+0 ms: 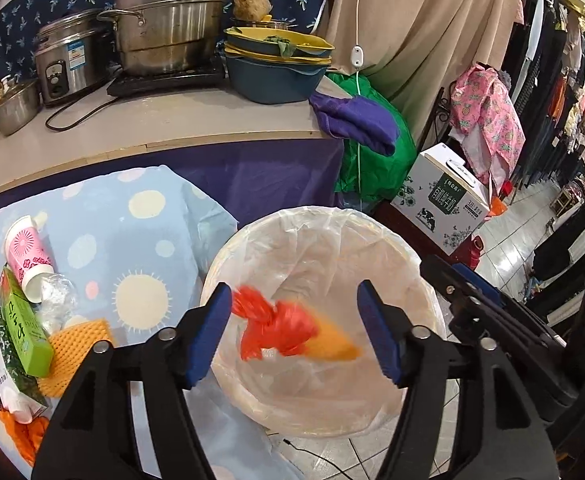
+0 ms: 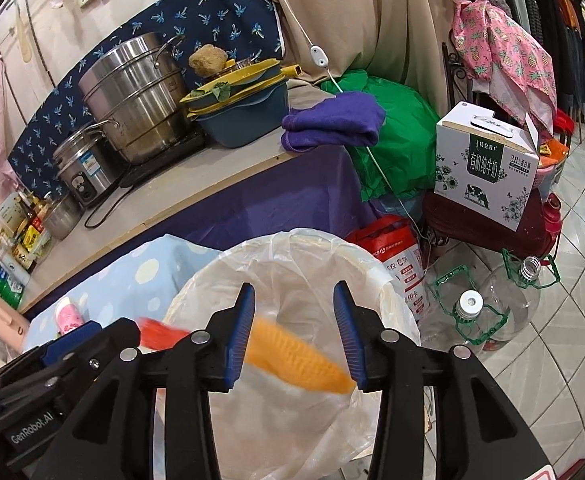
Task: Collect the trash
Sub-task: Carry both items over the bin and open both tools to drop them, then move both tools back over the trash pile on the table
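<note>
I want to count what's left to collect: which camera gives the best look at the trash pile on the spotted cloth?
The left wrist view: the trash pile lies in plain sight at its left edge, cup, cartons and orange foam net. The right wrist view shows only the pink cup behind the left gripper.

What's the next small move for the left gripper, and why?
Probably swing the left gripper back to the trash pile. Its jaws stand open over the lined bin, with the red bag and orange foam net blurred in the gap, apparently falling. A pink cup and green carton remain on the cloth.
</note>
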